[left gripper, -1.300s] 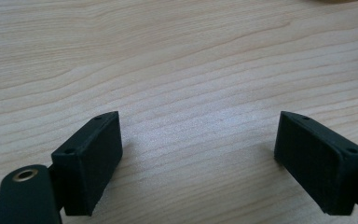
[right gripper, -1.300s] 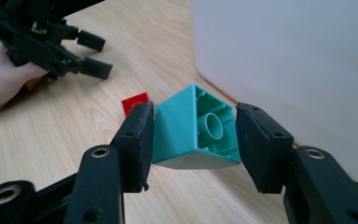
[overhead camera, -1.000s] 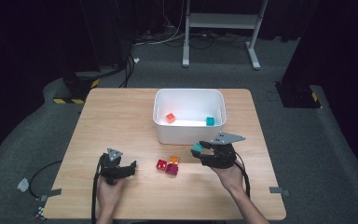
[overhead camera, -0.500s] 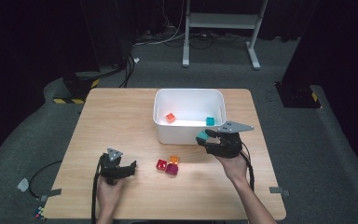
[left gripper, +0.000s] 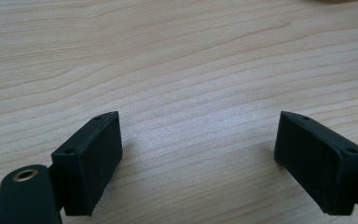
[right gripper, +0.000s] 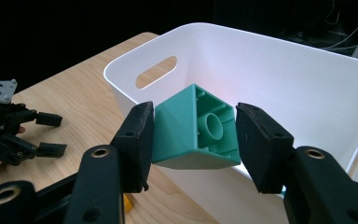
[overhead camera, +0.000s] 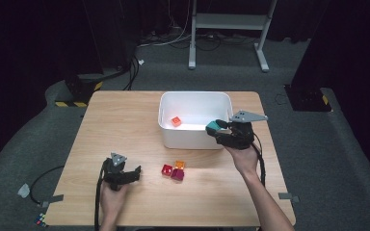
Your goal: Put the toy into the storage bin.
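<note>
My right gripper (right gripper: 193,128) is shut on a green toy brick (right gripper: 196,130), hollow underside facing the camera. In the high view that right gripper (overhead camera: 217,128) holds the green brick (overhead camera: 215,126) over the near right rim of the white bin (overhead camera: 195,98). An orange brick (overhead camera: 176,121) lies inside the bin. A red brick (overhead camera: 166,169), a magenta brick (overhead camera: 177,174) and an orange-yellow brick (overhead camera: 179,164) sit together on the table in front of the bin. My left gripper (overhead camera: 127,174) rests open on the table at the near left; its jaws (left gripper: 200,163) stand wide over bare wood.
The wooden table (overhead camera: 125,120) stands on grey carpet. A white metal stand (overhead camera: 229,21) and cables lie on the floor behind it. The left gripper (right gripper: 23,133) is seen far off in the right gripper view, at the left.
My right gripper has risen and moved away from the near table toward the bin, carrying the green brick up to the rim. The left gripper has stayed where it was.
</note>
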Motion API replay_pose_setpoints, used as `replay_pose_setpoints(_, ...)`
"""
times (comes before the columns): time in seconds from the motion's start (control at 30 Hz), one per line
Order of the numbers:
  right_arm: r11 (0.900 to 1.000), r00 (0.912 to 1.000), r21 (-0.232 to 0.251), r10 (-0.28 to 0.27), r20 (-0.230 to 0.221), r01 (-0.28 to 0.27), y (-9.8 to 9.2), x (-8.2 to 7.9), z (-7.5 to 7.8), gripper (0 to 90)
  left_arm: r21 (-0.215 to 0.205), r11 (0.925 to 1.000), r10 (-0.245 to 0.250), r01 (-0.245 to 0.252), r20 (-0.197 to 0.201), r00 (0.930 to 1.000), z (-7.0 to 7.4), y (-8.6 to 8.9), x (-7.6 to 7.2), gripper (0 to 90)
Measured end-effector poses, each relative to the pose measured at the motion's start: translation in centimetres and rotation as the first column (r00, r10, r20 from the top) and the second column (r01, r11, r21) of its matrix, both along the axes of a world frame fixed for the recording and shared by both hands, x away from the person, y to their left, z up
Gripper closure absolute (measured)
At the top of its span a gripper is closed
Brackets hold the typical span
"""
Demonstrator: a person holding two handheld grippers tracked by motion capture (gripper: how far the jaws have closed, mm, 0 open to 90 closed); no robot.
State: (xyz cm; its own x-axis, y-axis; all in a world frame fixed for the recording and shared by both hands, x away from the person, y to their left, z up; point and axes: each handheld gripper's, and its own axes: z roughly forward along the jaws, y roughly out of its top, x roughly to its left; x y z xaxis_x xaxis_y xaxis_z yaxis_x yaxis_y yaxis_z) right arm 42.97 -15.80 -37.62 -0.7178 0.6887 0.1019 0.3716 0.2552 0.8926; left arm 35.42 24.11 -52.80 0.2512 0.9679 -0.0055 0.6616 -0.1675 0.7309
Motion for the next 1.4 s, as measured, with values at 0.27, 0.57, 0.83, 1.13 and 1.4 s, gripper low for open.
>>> replay_pose_setpoints(0.27, 1.0, 1.0, -0.022, -0.007, 0.004, 0.007, 0.6, 1.3, 0.8, 48.3, 0.0, 1.0, 0.0, 0.0, 0.0, 1.0, 0.0, 0.0, 0.0, 15.2)
replay_pose_setpoints(0.57, 0.999, 0.9996, -0.029, -0.029, -0.008, 0.028, 1.1, 3.2, 1.3, 48.3, 0.0, 1.0, 0.0, 0.0, 0.0, 1.0, 0.0, 0.0, 0.0, 15.1)
replay_pose_setpoints(0.83, 0.996, 0.9963, -0.043, -0.079, -0.035, 0.077, 1.4, 5.3, 0.7, 48.2, 0.0, 1.0, -0.001, 0.001, -0.001, 1.0, 0.0, 0.0, 0.0, 15.2)
replay_pose_setpoints(1.13, 0.993, 0.993, -0.057, -0.108, -0.048, 0.105, 1.6, 6.6, 0.3, 48.1, 0.0, 1.0, -0.001, 0.001, 0.0, 1.0, 0.0, 0.0, 0.0, 15.1)
replay_pose_setpoints(1.4, 0.991, 0.9894, -0.067, -0.123, -0.076, 0.118, 1.4, 7.3, -0.4, 48.1, 0.0, 1.0, -0.001, 0.001, 0.0, 1.0, 0.0, 0.0, 0.0, 15.2)
